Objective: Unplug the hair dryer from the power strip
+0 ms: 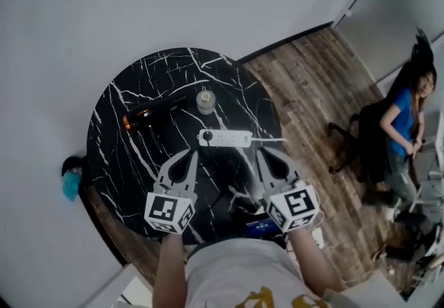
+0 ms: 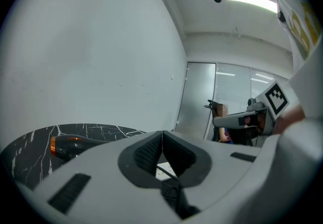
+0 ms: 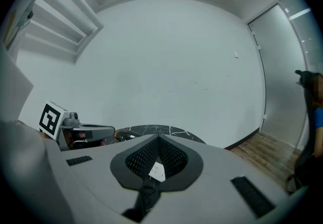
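Observation:
A black hair dryer (image 1: 149,114) with an orange ring lies at the back left of the round black marble table (image 1: 118,161). A white power strip (image 1: 225,138) lies at mid-table with a black plug (image 1: 207,136) in its left end. My left gripper (image 1: 191,154) hovers just in front of the strip's left end, shut and empty. My right gripper (image 1: 262,154) hovers by the strip's right end, also shut and empty. In the left gripper view the hair dryer (image 2: 68,145) lies left of the closed left gripper (image 2: 162,133). In the right gripper view the right gripper (image 3: 159,138) is closed, with a piece of the strip (image 3: 156,171) below.
A small glass jar (image 1: 205,100) stands behind the strip. The strip's white cable (image 1: 274,140) runs off to the right. A person (image 1: 406,119) sits on a chair over the wooden floor (image 1: 312,84) at right. A teal object (image 1: 71,185) lies by the wall at left.

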Tool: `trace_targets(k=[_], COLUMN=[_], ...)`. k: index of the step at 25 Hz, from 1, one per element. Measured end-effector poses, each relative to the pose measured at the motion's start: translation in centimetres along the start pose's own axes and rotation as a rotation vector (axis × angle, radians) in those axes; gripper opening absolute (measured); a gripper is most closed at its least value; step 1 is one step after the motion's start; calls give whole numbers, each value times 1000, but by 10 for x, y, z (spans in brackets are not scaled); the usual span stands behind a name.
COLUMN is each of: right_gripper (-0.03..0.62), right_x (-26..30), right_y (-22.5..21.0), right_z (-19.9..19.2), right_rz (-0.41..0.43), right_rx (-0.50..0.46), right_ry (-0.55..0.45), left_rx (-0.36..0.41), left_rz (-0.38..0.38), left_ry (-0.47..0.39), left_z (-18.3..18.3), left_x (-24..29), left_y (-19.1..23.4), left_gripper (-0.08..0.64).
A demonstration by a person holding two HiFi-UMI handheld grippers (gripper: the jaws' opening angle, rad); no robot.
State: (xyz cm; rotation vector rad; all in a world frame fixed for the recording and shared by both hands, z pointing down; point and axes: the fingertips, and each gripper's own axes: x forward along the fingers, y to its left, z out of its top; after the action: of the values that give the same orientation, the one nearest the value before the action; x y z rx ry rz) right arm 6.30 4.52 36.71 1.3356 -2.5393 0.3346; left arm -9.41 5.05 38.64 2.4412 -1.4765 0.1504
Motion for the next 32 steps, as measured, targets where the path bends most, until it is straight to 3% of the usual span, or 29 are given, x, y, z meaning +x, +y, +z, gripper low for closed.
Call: trace_targets(k=[15, 24, 32], right_gripper=[-8, -6, 14], right_x=[19, 44, 63], right_y=[-4, -5, -6], right_z=[-25, -44, -59], right_rz=[99, 152, 197], right_rx=[-25, -40, -44], right_ry=[39, 143, 206], left_rx=[26, 21, 70], left_rz=[-40, -72, -118], left_ry=[125, 226, 331], left_z=[-38, -68, -94], left_x=[26, 47, 60], left_y=[4, 22, 33], left_gripper=[12, 60, 78])
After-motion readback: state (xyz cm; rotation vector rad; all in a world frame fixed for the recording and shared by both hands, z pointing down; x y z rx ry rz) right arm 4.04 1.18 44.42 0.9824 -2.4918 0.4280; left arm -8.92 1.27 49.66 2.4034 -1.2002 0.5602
